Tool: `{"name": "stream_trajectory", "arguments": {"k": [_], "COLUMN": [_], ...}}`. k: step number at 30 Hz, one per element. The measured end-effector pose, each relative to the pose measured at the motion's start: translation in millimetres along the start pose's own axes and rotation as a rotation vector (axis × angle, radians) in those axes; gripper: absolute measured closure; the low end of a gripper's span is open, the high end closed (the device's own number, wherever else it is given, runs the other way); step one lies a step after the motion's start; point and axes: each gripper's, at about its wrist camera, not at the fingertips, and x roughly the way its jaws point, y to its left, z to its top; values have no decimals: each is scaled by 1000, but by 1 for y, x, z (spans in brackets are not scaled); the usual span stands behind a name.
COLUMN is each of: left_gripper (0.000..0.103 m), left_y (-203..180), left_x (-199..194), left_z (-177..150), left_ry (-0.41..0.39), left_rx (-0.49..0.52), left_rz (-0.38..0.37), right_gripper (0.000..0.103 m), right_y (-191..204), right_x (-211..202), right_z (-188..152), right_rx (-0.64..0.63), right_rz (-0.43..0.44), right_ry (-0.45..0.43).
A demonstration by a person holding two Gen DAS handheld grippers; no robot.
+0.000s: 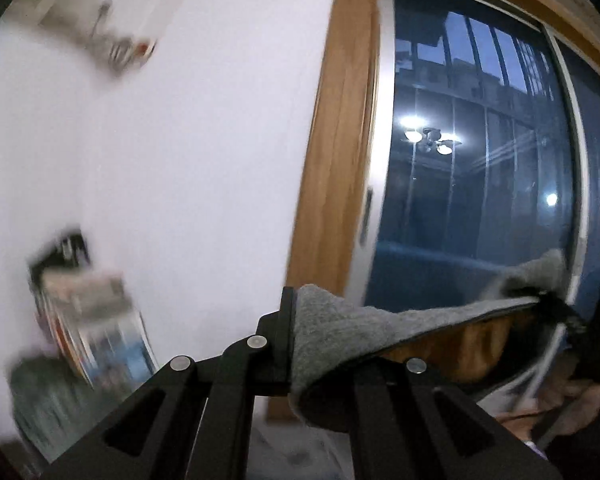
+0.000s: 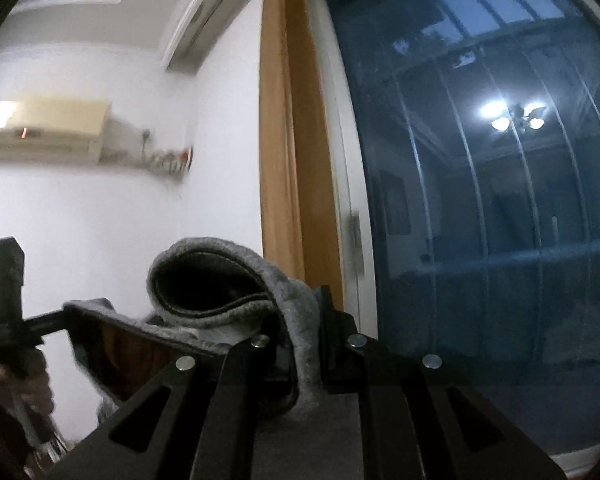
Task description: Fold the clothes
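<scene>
Ahead of both grippers stood a dark sliding glass door (image 1: 480, 160) in a wooden frame (image 1: 332, 160), with a white wall (image 1: 200, 160) off to the left of each; an air conditioner (image 2: 44, 130) hung high on that wall, above and left of the right gripper. Both cameras pointed up into the room, so no bed or tabletop showed below.

The grey fleece garment (image 1: 340, 332) hung in the air, stretched between the two tools. The left gripper (image 1: 300, 336) was pressed together on one edge of it, cloth draping rightward toward the other tool. The right gripper (image 2: 304, 340) pinched another edge, a rolled hem bulging just above its fingers.

In my judgement, the risk lay in the thick pile: with only a thin margin caught, a sharp shake or uneven pull could slide an edge free. The bunched roll at the right gripper could also carry a crooked crease into the fold.
</scene>
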Motion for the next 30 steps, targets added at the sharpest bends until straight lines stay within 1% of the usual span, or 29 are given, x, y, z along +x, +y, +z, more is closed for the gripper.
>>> {"name": "stream_trajectory", "arguments": {"k": [2,4,6,7,8,9,10,12,13,15,16,18,20,23,25,27,28,29,30], "left_gripper": [101,101,100,100,100,100,100,101,101,101,101,101,101,101,101,101,100,100,95], "left_y": [-8,-17,-30,-36,-42,-48,-48,-47,-46,-44,-43,-41,-29,-12,0,8,7,2,-5], "left_x": [29,51,62,57,51,46,37,19,10,-8,-17,-34,-33,-29,-27,-24,-28,-29,-28], "left_z": [40,78,118,141,165,188,195,201,204,210,213,220,188,133,97,47,18,-7,-29], "left_ry": [0,-22,-76,-116,-157,-199,-222,-260,-278,-316,-335,-373,-316,-235,-181,-112,-73,-19,54], "left_rx": [39,87,144,155,162,170,166,153,147,135,129,116,126,136,143,166,216,294,392], "left_rz": [46,102,142,152,161,169,149,99,74,24,-1,-51,-104,-165,-206,-237,-249,-280,-329], "right_gripper": [96,96,96,96,96,96,96,96,96,96,96,96,96,96,96,95,95,95,95], "right_y": [-7,-14,-20,-21,-19,-10,5,37,50,66,68,65,61,53,41,35,33,31,30], "right_x": [12,27,45,50,52,50,45,25,13,-6,-10,-6,-2,8,14,19,21,24,26], "right_z": [33,68,106,127,148,168,187,209,216,218,215,204,190,154,130,99,83,68,53], "right_rx": [84,165,239,256,256,209,135,2,-49,-104,-107,-76,-46,-7,14,25,27,29,31], "right_rz": [-17,-30,-41,-56,-76,-110,-155,-219,-239,-242,-230,-185,-142,-99,-93,-89,-88,-88,-86], "right_ry": [-19,-20,-5,-8,-19,-50,-95,-201,-247,-301,-294,-210,-127,-1,62,115,138,161,184]}}
